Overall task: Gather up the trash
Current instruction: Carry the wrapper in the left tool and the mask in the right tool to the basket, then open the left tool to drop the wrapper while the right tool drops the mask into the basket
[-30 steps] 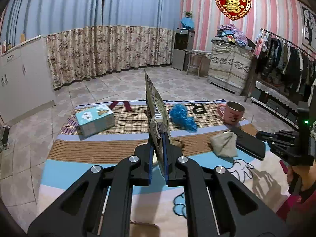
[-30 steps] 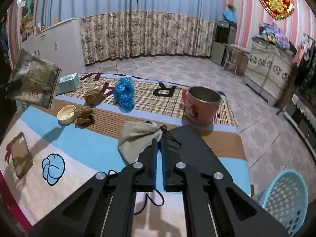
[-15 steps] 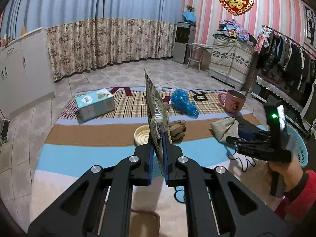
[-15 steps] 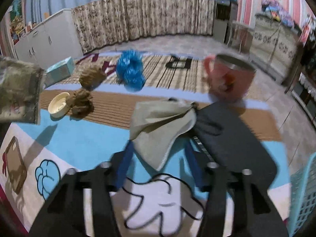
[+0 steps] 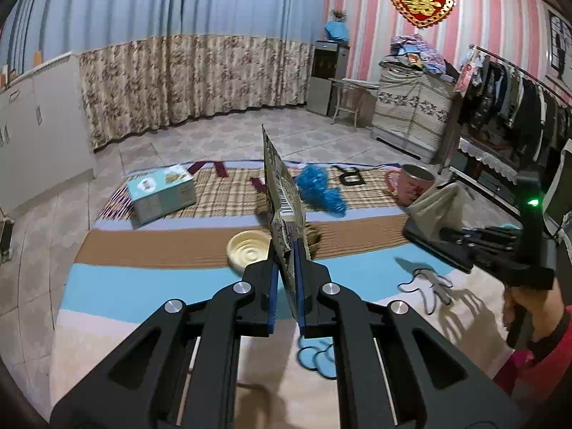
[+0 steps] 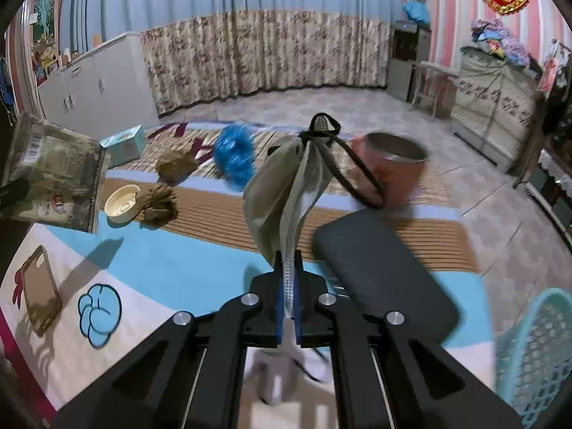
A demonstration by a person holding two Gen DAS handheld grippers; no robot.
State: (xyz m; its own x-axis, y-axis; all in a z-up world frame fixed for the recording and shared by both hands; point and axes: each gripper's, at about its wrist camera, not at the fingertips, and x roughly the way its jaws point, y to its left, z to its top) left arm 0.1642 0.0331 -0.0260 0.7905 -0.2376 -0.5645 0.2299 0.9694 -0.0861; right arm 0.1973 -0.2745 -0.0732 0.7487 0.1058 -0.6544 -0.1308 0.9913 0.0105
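My left gripper [image 5: 287,261] is shut on a flat printed wrapper [image 5: 282,193] with a barcode, held on edge above the table; the wrapper [image 6: 53,171] also shows at the left of the right wrist view. My right gripper [image 6: 287,268] is shut on a grey face mask [image 6: 282,186] with black loops, lifted off the cloth. The same mask [image 5: 438,211] hangs at the right in the left wrist view. On the table lie a blue crumpled bag [image 6: 234,157], two brown paper wads [image 6: 175,164] [image 6: 159,203] and a cream lid [image 6: 123,198].
A pink mug [image 6: 393,164] stands behind the mask and a black pad [image 6: 382,275] lies to its right. A teal mesh basket [image 6: 536,350] sits off the table's right edge. A tissue box [image 6: 123,144] rests at the far left. A person's hand [image 5: 529,307] holds the right gripper.
The right gripper opened around the mask on the table, shut on it and raised it. The left gripper stayed put with the wrapper.
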